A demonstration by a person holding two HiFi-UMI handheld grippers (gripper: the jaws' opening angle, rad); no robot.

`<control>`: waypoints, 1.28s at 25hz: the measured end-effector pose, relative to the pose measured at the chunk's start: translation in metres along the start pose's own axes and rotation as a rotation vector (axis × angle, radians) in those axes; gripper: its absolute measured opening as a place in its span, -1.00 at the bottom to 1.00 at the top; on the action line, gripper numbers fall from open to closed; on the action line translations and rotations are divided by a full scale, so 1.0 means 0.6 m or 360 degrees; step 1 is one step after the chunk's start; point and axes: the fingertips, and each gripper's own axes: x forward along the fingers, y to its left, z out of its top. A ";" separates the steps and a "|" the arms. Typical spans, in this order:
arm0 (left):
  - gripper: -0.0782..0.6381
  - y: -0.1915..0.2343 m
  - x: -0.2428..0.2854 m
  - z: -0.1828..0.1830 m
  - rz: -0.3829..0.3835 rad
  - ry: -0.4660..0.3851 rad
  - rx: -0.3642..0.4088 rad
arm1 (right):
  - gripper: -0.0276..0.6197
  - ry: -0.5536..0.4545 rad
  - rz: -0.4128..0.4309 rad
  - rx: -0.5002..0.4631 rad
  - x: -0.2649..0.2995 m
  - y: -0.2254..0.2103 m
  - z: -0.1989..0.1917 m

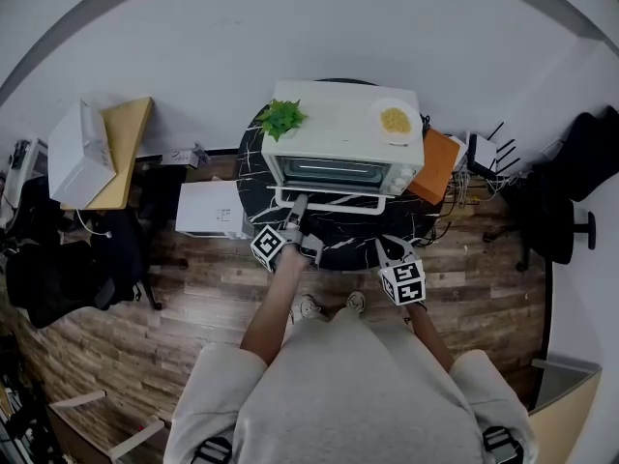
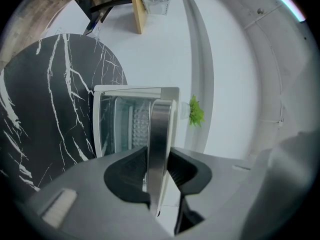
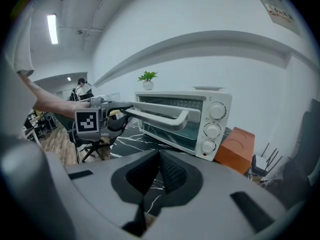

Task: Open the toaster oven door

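Left gripper view: left tongs (image 2: 159, 181) pinch door handle (image 2: 161, 129), lower end hidden; right tongs (image 3: 159, 170) pressed together.

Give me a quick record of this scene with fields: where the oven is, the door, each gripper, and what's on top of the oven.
oven: white toaster oven on a round black marble table
door: door partly open, top edge tilted out from the oven
left gripper: left gripper clamped on the metal door handle
right gripper: right gripper shut, nothing between its jaws, held back from the oven
on top: small potted plant at the left, plate at the right
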 end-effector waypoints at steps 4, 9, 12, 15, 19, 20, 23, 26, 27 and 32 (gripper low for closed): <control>-0.48 0.009 -0.013 -0.002 -0.0006 0.0006 0.0001 | -0.87 0.0005 0.0016 -0.0004 0.004 0.008 -0.003; -0.48 0.022 -0.027 -0.004 0.0016 -0.0010 0.0011 | -0.87 0.0016 0.0036 -0.0004 0.005 0.015 -0.008; -0.48 0.024 -0.031 -0.006 0.0008 -0.0005 0.0012 | -0.87 0.0026 0.0048 -0.0007 0.006 0.020 -0.011; -0.48 0.020 -0.036 -0.009 0.0001 0.0000 -0.0009 | -0.87 0.0035 0.0066 -0.0024 0.008 0.027 -0.013; -0.47 0.033 -0.046 -0.010 0.0018 0.0005 0.0000 | -0.87 0.0042 0.0073 -0.0037 0.008 0.029 -0.015; -0.46 0.039 -0.050 -0.008 0.0024 0.0003 0.0004 | -0.87 0.0041 0.0073 -0.0033 0.008 0.030 -0.014; -0.46 0.045 -0.060 -0.010 0.0032 0.0003 0.0001 | -0.87 0.0045 0.0081 -0.0033 0.008 0.035 -0.016; -0.46 0.053 -0.074 -0.016 0.0055 -0.0001 -0.0028 | -0.87 0.0058 0.0096 -0.0039 0.006 0.042 -0.022; -0.46 0.058 -0.079 -0.018 0.0066 -0.0003 -0.0036 | -0.87 0.0061 0.0101 -0.0040 0.005 0.044 -0.024; -0.47 0.093 -0.105 -0.020 0.0147 -0.0031 -0.0066 | -0.87 0.0076 0.0121 -0.0046 0.005 0.050 -0.030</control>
